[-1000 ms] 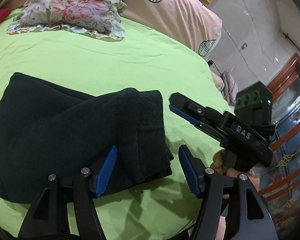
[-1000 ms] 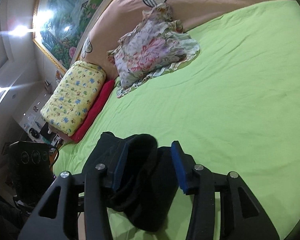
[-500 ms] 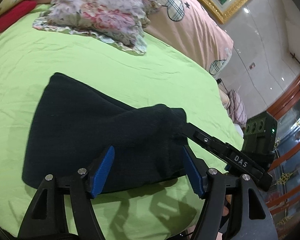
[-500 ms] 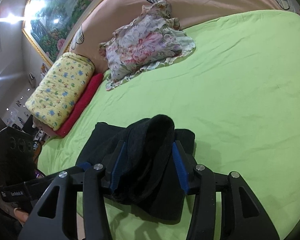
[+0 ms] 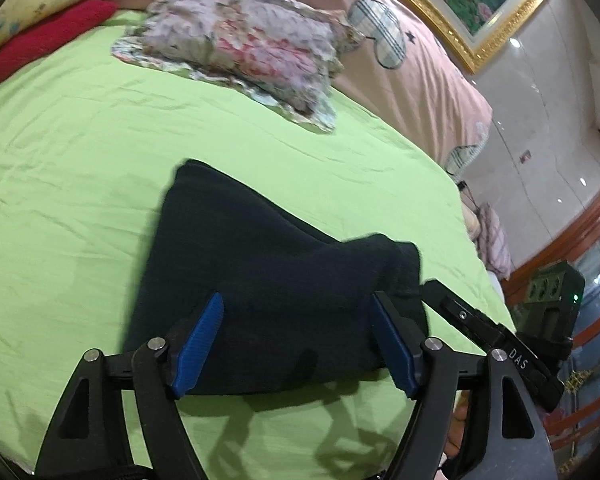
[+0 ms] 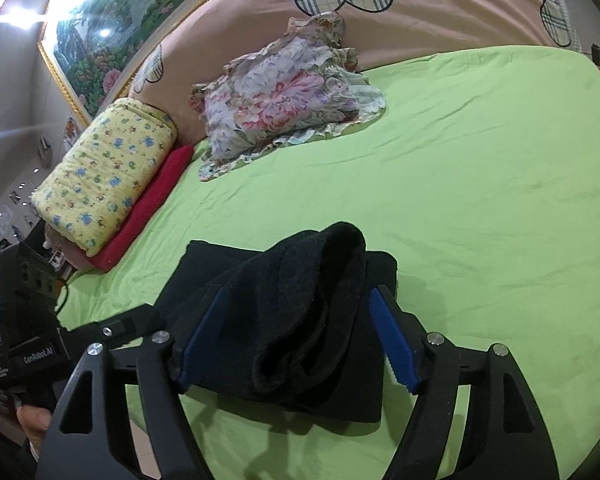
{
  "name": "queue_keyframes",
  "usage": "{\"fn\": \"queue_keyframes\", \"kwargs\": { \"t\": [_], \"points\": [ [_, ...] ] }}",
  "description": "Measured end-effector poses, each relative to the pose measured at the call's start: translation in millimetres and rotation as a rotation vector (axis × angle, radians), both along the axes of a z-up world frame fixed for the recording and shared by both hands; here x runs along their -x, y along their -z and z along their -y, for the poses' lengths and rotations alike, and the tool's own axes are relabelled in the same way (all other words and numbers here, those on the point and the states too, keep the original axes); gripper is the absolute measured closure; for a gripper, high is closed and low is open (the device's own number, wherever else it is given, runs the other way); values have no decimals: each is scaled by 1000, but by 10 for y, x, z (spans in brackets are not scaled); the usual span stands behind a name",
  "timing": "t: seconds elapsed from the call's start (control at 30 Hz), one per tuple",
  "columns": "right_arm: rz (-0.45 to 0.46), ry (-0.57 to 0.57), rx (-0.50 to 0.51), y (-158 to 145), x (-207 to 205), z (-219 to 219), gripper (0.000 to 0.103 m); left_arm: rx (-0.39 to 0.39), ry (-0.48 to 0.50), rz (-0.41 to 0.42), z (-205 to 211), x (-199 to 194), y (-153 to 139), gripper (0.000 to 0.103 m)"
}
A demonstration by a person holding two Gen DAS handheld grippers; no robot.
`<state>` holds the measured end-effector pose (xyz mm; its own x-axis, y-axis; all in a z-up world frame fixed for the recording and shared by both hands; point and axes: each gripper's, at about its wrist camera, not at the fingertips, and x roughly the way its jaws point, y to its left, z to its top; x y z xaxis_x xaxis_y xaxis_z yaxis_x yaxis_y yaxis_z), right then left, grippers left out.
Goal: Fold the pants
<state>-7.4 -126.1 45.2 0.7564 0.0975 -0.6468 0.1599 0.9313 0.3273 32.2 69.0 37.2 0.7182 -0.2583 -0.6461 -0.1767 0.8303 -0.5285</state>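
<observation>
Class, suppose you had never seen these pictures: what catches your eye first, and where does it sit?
First the dark pants, folded into a bundle on the near part of the bright green sheet. A raised hump of the cloth stands between the wide-apart blue pads of the right gripper, and the left gripper straddles the bundle's near edge. At the head of the bed lies a flowered pillow.

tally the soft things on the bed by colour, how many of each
black: 1, the folded pants
floral: 1, the ruffled pillow
yellow print: 1, the rolled quilt
red: 1, the cushion under the quilt
pink with plaid hearts: 1, the duvet at the head
total: 5
</observation>
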Motion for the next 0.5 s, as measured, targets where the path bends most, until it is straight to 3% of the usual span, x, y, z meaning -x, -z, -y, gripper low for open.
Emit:
{"fn": "queue_keyframes", "kwargs": {
  "t": [0.13, 0.27, 0.5],
  "points": [
    [-25, 25, 23, 46, -39, -37, 28, 14, -30, -5, -190, 33, 41, 27],
    [-50, 59, 41, 89, -73, -58, 27, -19, -72, -23, -324, 53, 75, 22],
    [-85, 88, 9, 206, -93, -24, 24, 0, -95, -68, -524, 39, 243, 22]
  ]
}}
